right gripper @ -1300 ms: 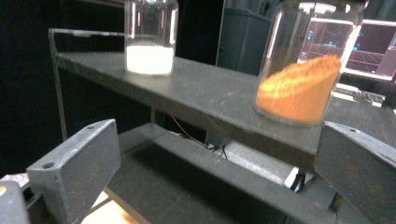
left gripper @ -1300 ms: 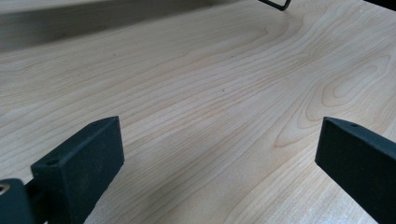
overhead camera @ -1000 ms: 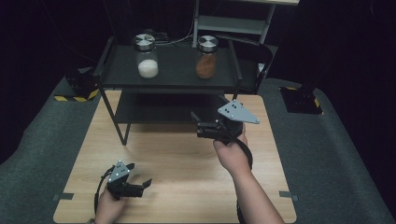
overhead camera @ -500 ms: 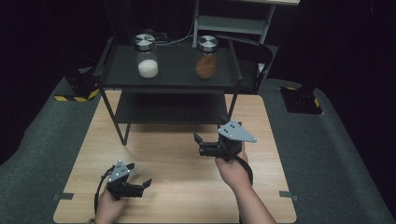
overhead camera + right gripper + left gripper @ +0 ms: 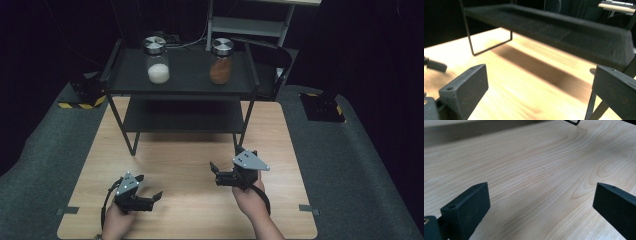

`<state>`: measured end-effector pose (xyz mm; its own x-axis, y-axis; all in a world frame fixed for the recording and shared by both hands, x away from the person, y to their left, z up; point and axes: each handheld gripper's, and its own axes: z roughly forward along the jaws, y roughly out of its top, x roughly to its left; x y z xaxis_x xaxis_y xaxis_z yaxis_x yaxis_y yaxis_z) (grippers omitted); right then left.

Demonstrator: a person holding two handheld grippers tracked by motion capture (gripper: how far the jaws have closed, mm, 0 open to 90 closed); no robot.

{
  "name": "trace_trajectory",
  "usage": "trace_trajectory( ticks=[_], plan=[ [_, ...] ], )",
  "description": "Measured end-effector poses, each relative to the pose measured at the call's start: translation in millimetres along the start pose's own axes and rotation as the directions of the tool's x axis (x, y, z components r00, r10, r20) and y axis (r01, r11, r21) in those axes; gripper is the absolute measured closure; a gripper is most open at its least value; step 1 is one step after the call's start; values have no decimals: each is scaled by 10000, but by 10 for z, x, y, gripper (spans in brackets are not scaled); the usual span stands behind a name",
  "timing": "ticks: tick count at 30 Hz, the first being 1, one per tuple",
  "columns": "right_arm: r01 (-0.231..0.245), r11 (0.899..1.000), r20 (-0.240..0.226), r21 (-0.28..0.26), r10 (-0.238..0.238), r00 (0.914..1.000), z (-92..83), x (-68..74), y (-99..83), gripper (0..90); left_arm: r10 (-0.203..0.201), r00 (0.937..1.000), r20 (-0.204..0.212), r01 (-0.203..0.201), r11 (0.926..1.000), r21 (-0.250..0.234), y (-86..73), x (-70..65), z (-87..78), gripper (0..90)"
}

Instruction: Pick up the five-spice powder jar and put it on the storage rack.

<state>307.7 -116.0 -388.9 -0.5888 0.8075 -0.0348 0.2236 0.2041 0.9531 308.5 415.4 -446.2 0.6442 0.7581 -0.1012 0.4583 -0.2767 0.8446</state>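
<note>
The two jars stand on the top shelf of the black rack (image 5: pixel 180 85), well apart from each other: the white jar (image 5: pixel 158 60) toward its left end, the brown jar (image 5: pixel 221 61) toward its right, both upright with metal lids. Neither is touched. The right gripper (image 5: pixel 216 172) hovers over the wooden table (image 5: pixel 195 150) in front of the rack's right leg, well below and short of the shelf, its jaws spread wide with nothing between them; its own view looks along the table at the lower shelf (image 5: pixel 554 22). The left gripper (image 5: pixel 152 199) sits low near the table's front edge, jaws likewise spread and empty, with bare wood ahead of them. Judging from this, the work on the jars looks either finished or not begun. If a reach follows, the main hazard is the rack itself: a gripper rising from this low spot could catch the shelf edge or a leg and jolt the rack, tipping a jar. A glass jar gripped high, near the lid, could also slip or topple.
</note>
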Motion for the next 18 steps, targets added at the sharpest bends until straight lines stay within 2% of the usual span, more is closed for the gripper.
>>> trace_trajectory(
  ticks=[5,11,18],
  plan=[
    [61,9993,14,370,-62,10000,9,47,-184,0,-9,10000,-10,9,10000,-46,-8,-2,-3,11],
    [-291,9973,55,675,288,9996,7,49,-403,0,0,10000,-21,0,10000,-35,-6,-4,-3,10],
    [-420,9941,202,997,402,9990,-3,62,-617,0,63,10000,23,-63,10000,19,0,-11,-1,10]
  ],
)
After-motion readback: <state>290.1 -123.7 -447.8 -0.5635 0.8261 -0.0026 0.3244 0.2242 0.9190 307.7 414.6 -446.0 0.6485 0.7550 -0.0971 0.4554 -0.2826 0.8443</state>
